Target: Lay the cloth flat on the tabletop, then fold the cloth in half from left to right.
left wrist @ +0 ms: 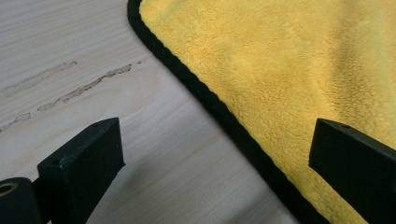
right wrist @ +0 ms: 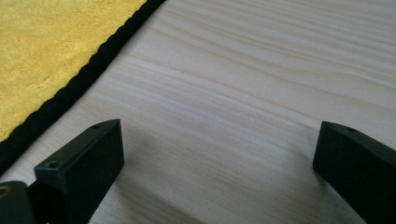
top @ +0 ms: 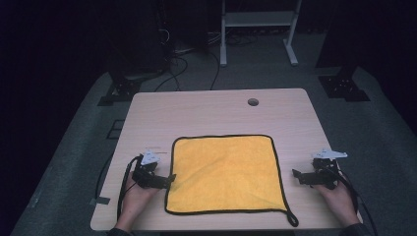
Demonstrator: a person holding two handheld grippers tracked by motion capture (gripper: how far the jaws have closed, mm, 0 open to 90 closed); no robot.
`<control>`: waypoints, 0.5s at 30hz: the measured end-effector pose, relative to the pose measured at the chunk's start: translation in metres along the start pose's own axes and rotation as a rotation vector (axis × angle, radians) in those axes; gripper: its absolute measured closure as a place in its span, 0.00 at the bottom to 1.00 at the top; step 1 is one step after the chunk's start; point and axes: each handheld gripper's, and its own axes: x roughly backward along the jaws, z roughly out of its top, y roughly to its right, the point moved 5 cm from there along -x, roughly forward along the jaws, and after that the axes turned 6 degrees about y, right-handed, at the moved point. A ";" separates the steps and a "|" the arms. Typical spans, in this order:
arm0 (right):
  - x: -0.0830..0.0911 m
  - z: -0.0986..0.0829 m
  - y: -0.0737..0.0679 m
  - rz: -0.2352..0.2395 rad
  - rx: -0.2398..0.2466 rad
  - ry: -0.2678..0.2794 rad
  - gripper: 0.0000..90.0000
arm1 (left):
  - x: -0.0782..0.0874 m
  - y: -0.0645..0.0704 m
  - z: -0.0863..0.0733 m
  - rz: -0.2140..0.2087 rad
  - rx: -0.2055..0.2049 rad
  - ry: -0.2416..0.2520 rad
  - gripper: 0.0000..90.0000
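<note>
At the near edge of the table (top: 147, 113), the person's two hands come in from the bottom of the high view, each holding a gripper low over the wood. The left gripper (top: 170, 179) sits at the left side of the yellow cloth (top: 226, 172), its tips right at the cloth's black-trimmed left edge. In the left gripper view its jaws are spread wide: one stands over bare wood, the other over the yellow pile, with the black border (left wrist: 219, 112) running between them. Whether the jaws touch the cloth cannot be told.

The right gripper (top: 297, 175) lies to the right of the cloth, a little apart from its right edge. Its jaws are also spread wide and hold nothing; in the right gripper view both stand over bare wood, with the cloth's edge off to one side.

The cloth lies flat and spread out in the near middle of the table, between the two grippers. A small black loop (top: 292, 219) sticks out at its near right corner.

Farther off, the table top is bare wood with a round hole (top: 253, 102) near the far edge. Beyond the table, cables (top: 179, 61) lie on the dark floor beside a white frame (top: 258, 19).
</note>
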 end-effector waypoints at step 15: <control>0.000 0.000 -0.001 0.013 0.011 0.001 0.01 | -0.013 -0.016 0.001 0.091 0.020 -0.008 0.05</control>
